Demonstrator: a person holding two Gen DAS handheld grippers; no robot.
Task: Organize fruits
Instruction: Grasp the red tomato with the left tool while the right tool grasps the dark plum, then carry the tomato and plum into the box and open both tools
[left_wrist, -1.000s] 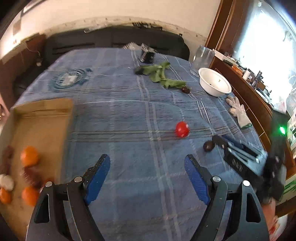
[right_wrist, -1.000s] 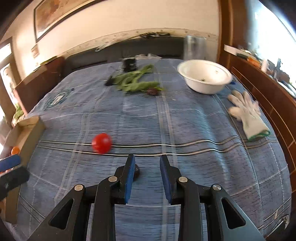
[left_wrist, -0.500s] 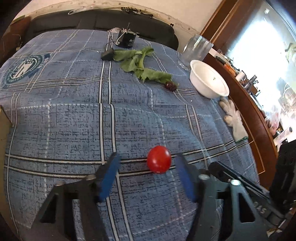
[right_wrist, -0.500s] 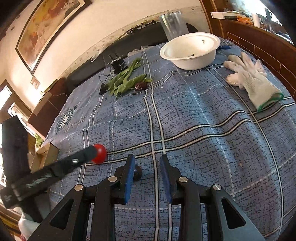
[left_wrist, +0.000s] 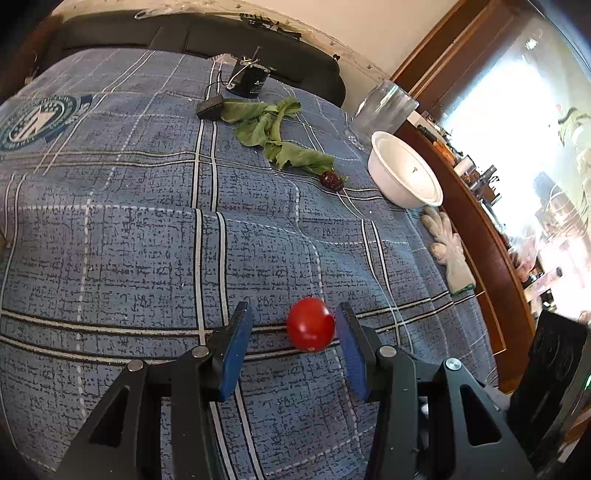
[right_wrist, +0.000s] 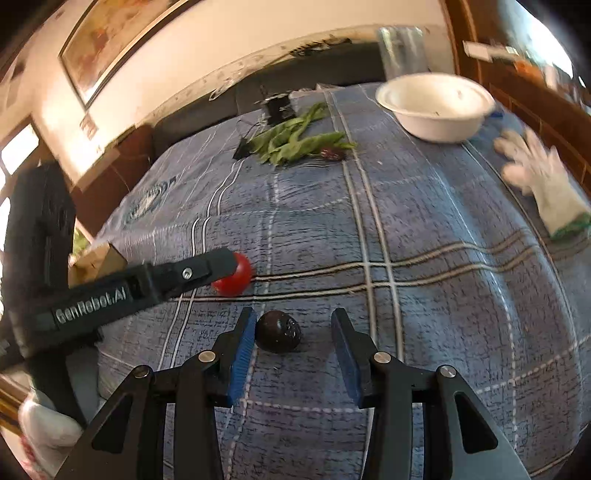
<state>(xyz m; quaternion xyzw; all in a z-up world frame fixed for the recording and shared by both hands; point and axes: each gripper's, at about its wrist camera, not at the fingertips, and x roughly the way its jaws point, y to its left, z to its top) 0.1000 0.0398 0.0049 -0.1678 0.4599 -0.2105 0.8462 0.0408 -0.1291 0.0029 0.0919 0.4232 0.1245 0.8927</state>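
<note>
I am looking over one blue checked cloth (left_wrist: 147, 240) carrying one white bowl (left_wrist: 406, 173), one white glove (left_wrist: 452, 254), one red tomato (left_wrist: 311, 328) and one dark fruit (right_wrist: 277, 331); my left gripper (left_wrist: 293, 332) is closing around the tomato, its right pad touching; my right gripper (right_wrist: 291, 339) is opening, the dark fruit lying loose against its left pad.

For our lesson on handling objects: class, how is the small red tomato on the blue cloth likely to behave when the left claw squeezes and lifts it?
The red tomato is round, so it may roll off before the left claw closes. Its glossy skin looks slippery. It is probably light and soft; a hard squeeze could split it.
</note>
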